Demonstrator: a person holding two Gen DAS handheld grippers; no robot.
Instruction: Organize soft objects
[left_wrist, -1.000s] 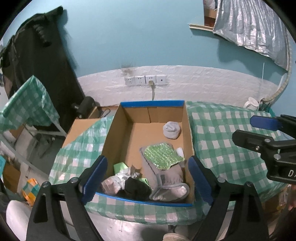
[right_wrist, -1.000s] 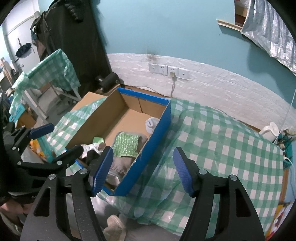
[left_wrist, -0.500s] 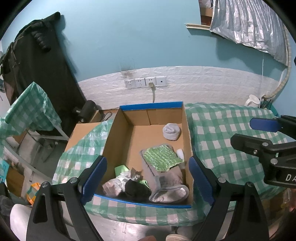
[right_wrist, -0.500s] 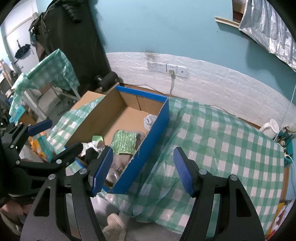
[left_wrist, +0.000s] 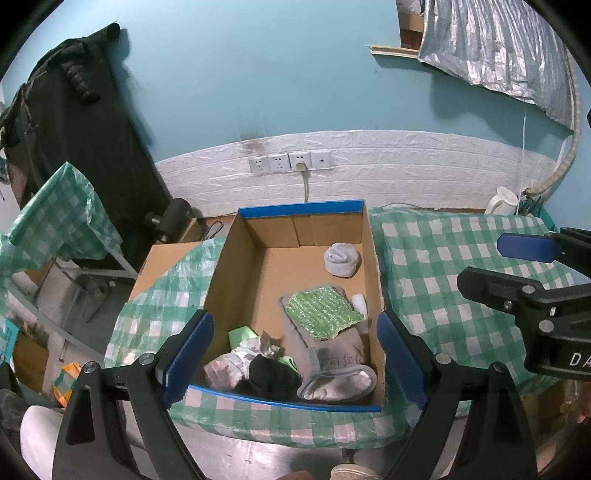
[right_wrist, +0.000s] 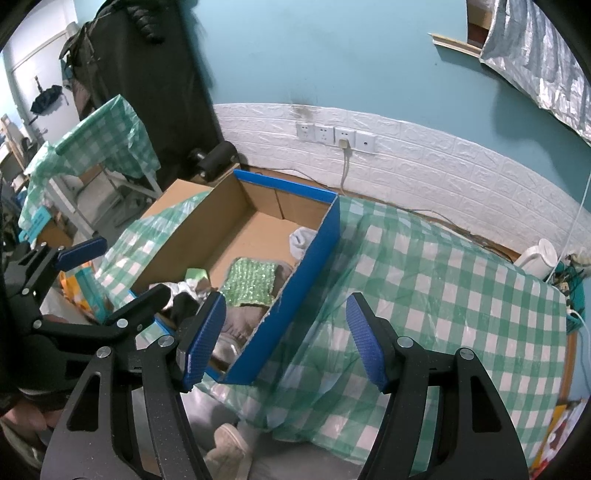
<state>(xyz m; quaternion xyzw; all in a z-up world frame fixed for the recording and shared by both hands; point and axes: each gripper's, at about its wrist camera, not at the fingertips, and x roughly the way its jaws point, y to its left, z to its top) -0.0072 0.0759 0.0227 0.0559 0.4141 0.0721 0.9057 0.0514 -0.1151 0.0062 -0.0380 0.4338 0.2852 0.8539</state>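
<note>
A blue-edged cardboard box sits on a green checked table. In it lie a green sequined cloth on a grey garment, a rolled grey sock, a black sock and a crumpled white cloth. My left gripper is open and empty, held above the box's near end. My right gripper is open and empty, above the box's right wall; it shows at the right of the left wrist view.
A white kettle stands at the table's far right corner. A white brick wall panel with sockets runs behind. A second checked table and dark hanging clothes are at the left.
Both grippers have drawn back and risen a little from the box. They stay open and empty. The things in the box have not moved.
</note>
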